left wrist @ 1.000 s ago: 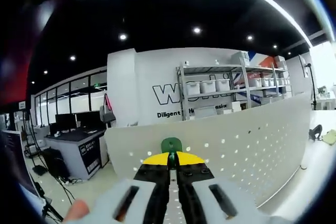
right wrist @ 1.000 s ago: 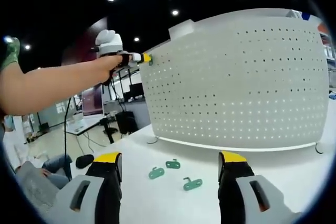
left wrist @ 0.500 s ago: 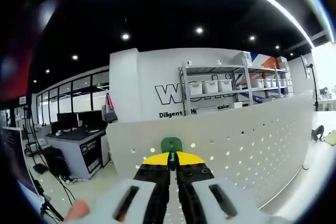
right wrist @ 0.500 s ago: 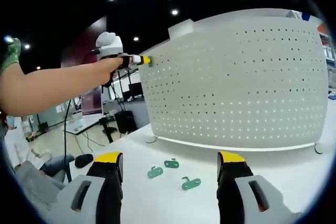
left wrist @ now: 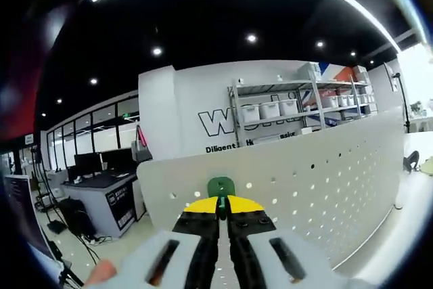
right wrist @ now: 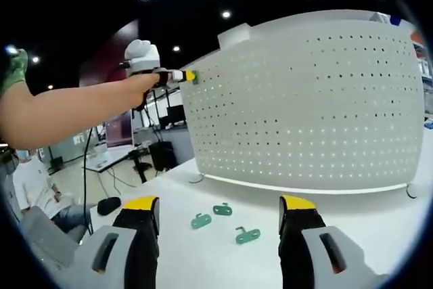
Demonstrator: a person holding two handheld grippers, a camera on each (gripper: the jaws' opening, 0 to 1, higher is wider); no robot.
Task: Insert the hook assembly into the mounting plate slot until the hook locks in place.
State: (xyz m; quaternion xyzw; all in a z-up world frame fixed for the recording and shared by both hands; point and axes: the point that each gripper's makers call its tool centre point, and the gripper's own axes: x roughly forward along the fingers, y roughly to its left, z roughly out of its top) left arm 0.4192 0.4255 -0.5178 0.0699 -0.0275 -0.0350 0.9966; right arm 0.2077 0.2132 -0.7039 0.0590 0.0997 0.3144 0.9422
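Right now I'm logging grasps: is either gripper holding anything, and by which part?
The left gripper pinches a green hook by its lower end; its rounded top protrudes. The right gripper is open, holding nothing.

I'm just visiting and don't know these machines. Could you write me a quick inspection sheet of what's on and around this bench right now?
Surface: white tabletop, mostly bare.
Job's things: white perforated panel standing upright on it; three green hooks lying loose in front; a fourth green hook held at the panel's upper corner.
Clutter: nothing seen.
Grippers: left gripper shut on that hook; right gripper open, above the loose hooks.
Cables: some on the floor by a desk.
Surroundings: shelving with white bins; seated person.
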